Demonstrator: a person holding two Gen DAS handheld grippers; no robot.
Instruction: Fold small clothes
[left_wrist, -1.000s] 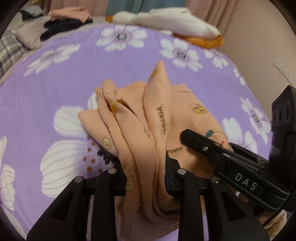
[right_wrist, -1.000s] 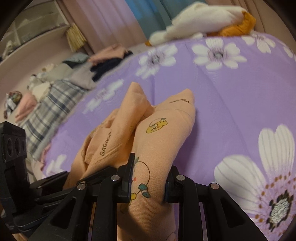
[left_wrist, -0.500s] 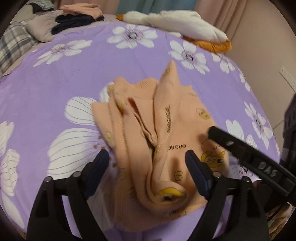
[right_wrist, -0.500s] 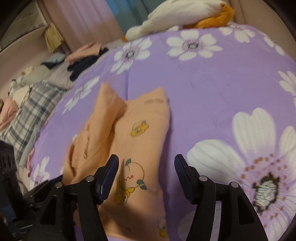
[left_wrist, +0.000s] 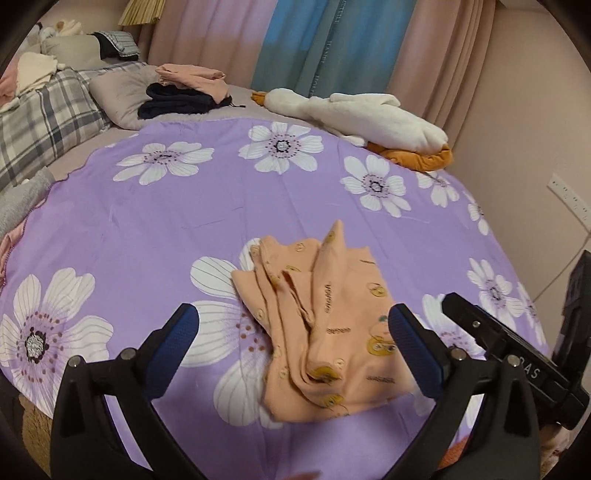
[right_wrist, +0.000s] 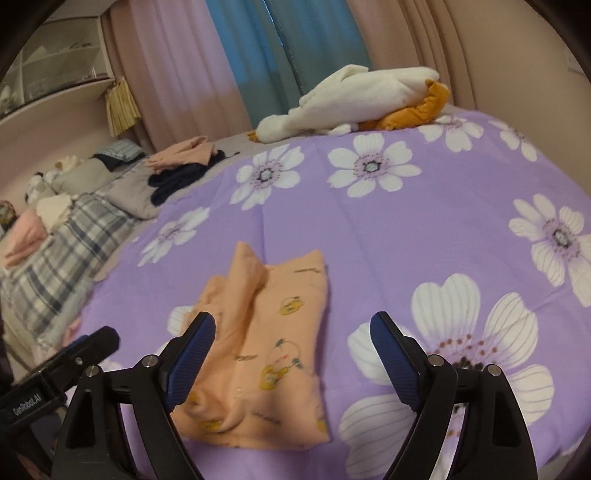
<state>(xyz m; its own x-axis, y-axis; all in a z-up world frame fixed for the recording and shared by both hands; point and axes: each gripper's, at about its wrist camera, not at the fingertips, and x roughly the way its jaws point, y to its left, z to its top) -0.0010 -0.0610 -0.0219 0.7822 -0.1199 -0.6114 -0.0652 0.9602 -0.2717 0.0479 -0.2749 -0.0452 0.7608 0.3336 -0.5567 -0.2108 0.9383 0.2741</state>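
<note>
A small peach garment (left_wrist: 332, 332) with cartoon prints lies loosely folded and rumpled on the purple floral bedspread (left_wrist: 166, 229). My left gripper (left_wrist: 291, 317) hovers above its near end, jaws opening wide, pads clear of the cloth. In the right wrist view the same garment (right_wrist: 273, 350) lies below and slightly left of my right gripper (right_wrist: 293, 319), whose jaws are also opening with nothing pressed between them. A finger of the right gripper (left_wrist: 498, 343) shows at the left view's right edge. The left gripper (right_wrist: 74, 354) shows at the right view's lower left.
A white and orange plush toy (left_wrist: 362, 114) lies at the bed's far edge. A stack of folded peach and dark clothes (left_wrist: 184, 92) sits far left beside a grey pillow and plaid blanket (left_wrist: 44, 122). A wall (left_wrist: 524, 129) bounds the bed's right side.
Both grippers let go of the peach garment and their jaws spread wide. Both pulled back and up, and the garment settled onto the bedspread.
</note>
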